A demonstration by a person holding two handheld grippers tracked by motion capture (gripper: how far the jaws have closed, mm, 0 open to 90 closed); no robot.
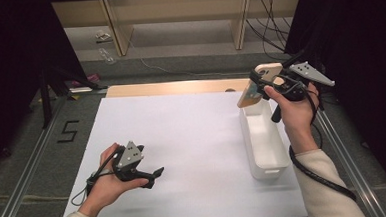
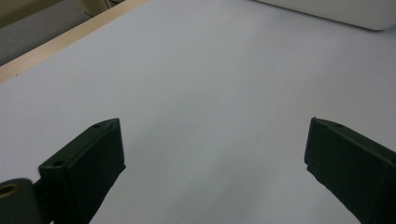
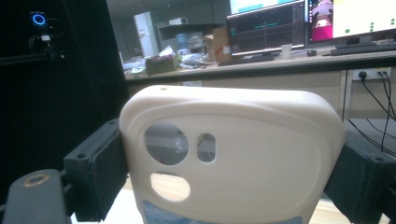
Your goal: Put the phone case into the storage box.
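A cream phone case [image 1: 259, 84] with camera cut-outs is held up in the air above the far end of the white bin [image 1: 263, 140]. My right gripper [image 1: 263, 83] is shut on the phone case [image 3: 233, 158] across its width, both pads [image 3: 103, 172] pressed on its sides. My left gripper [image 1: 157, 174] lies low over the white table top [image 1: 192, 138] at the near left, its jaws open. Between its fingers [image 2: 88, 163] there is only bare white surface.
The long white bin stands along the table's right side, its corner [image 2: 345, 11] visible from the left gripper. A wooden strip [image 1: 175, 87] edges the table's far side. Beyond are wooden shelves [image 1: 176, 14] and floor cables; dark curtains flank both sides.
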